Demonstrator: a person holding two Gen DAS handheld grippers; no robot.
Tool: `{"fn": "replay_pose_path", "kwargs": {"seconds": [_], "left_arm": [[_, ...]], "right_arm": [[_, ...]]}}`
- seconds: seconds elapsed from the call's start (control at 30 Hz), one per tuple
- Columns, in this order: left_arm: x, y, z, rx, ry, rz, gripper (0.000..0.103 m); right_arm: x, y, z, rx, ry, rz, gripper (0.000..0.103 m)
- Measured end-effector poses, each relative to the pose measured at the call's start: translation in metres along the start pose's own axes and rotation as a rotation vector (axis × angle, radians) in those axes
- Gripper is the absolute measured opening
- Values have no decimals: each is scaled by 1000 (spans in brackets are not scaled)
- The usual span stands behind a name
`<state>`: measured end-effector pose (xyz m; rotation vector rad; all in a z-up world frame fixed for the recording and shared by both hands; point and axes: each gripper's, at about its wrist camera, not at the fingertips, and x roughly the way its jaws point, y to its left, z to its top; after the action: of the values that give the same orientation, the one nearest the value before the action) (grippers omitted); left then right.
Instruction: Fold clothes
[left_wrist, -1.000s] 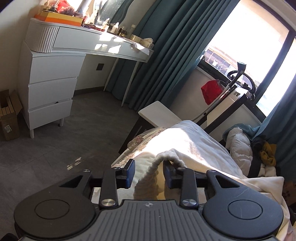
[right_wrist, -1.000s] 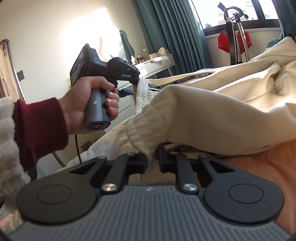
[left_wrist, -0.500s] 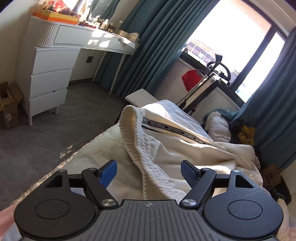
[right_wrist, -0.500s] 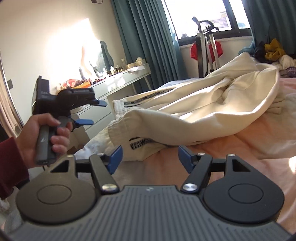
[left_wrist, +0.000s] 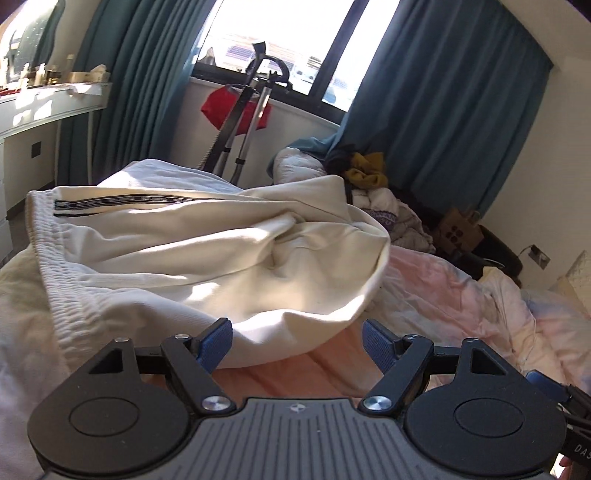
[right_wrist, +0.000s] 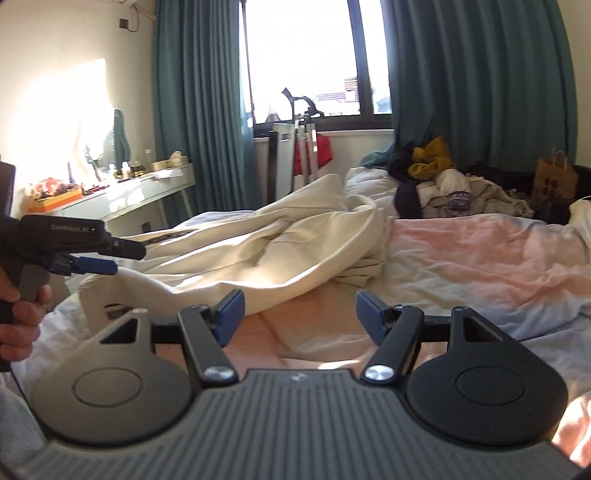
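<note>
The cream sweatpants (left_wrist: 207, 254) lie rumpled on the bed, soft fleece with a ribbed elastic waistband (left_wrist: 55, 273) toward 9 o'clock in the left wrist view and a black lettered tape stripe (left_wrist: 122, 203) along the top seam; a rounded fold bulges toward 6 o'clock, just ahead of the tongs. Under them spreads a crinkled pink and white duvet (left_wrist: 443, 295). The left gripper (left_wrist: 297, 341) is spread wide with nothing between its blue pads, as is the right gripper (right_wrist: 299, 314); a second ago both were clamped on the waistband, and the fabric has since dropped flat. In the right wrist view the left tool (right_wrist: 74, 251) sits at 9 o'clock, above the cloth. Beyond, at 12 o'clock, stand a garment steamer (left_wrist: 243, 110) with a red cloth (left_wrist: 221, 110), teal curtains (left_wrist: 443, 110) and the window; a heap of laundry (left_wrist: 369, 184) lies at 1 o'clock, a white dressing table (right_wrist: 122, 195) at 10 o'clock.
</note>
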<state>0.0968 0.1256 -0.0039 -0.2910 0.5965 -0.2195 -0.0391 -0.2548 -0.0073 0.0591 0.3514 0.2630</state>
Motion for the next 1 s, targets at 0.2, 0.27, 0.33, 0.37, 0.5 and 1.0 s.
{"fn": "replay_pose_path", "kwargs": {"seconds": [0.2,0.27,0.33,0.37,0.5,1.0], "left_arm": [[67,-54,-1,118,54,-19,77],[91,-69,0,139,79,-26,74],[123,-86,2,186,99,-38,72],[139,-95,4,211,108,-44,72],[201,-129,7,310,119,-38,71],[362,-160,24,508,212,116,3]], "right_arm": [[-5,-48,1,118,-69,-94,69],[-5,-62,-3,155,-81,-101,69],[-6,-73,-6,174,-106,-124,69],[-7,-78,-8,182,-119,-135,69],[0,-99,-17,217,-123,-170,69],[58,-151,-44,355,-36,-279,69]]}}
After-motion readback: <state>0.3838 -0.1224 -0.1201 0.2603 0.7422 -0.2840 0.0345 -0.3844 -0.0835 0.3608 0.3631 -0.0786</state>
